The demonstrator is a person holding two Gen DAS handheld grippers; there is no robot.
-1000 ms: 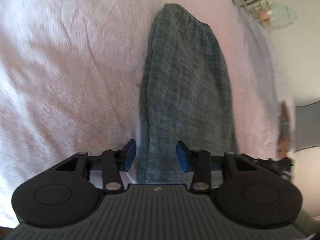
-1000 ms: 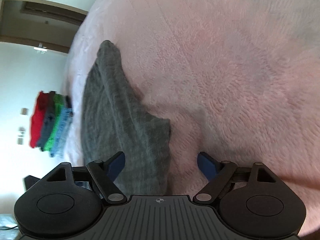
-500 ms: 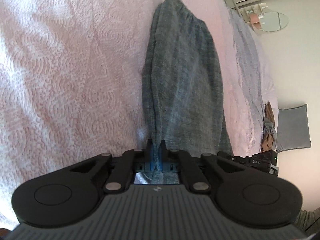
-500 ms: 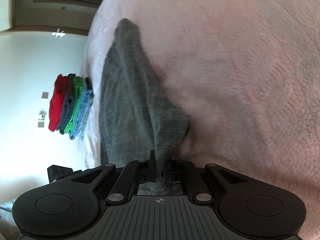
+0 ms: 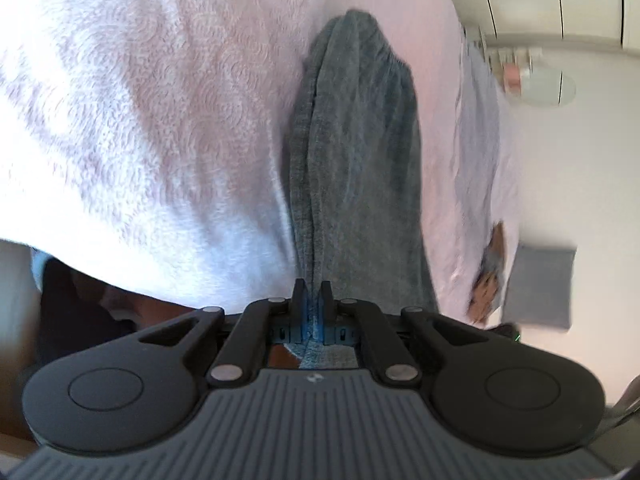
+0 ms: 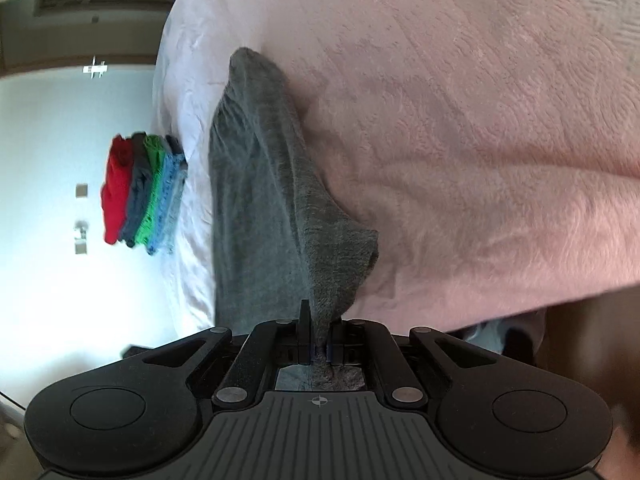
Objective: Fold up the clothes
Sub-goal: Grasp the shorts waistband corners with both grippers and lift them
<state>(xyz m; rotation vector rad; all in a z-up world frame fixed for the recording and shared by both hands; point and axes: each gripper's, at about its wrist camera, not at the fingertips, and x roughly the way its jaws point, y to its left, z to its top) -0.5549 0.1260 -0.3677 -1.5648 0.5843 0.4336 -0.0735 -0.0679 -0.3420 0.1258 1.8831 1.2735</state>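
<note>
On bed: grey garment lies lengthwise on pink bedspread, narrow, stretching away from both grippers.
Change: a second ago both jaws stood open around the near hem; both have just been closing, fabric now pinched between them.
Left gripper: clenched on the near edge, cloth bunched between the blue pads.
Right gripper: clenched on the other near corner; fabric rises off the bed into the jaws like a tent.
Garment vs grippers: near end lifted and held, far end flat on the bedspread, well apart.
Meaning: grasp looks done; next step probably carrying the hem toward the far end to halve it.
Background: folded clothes stack, red, grey, green, blue, beyond the bed.
</note>
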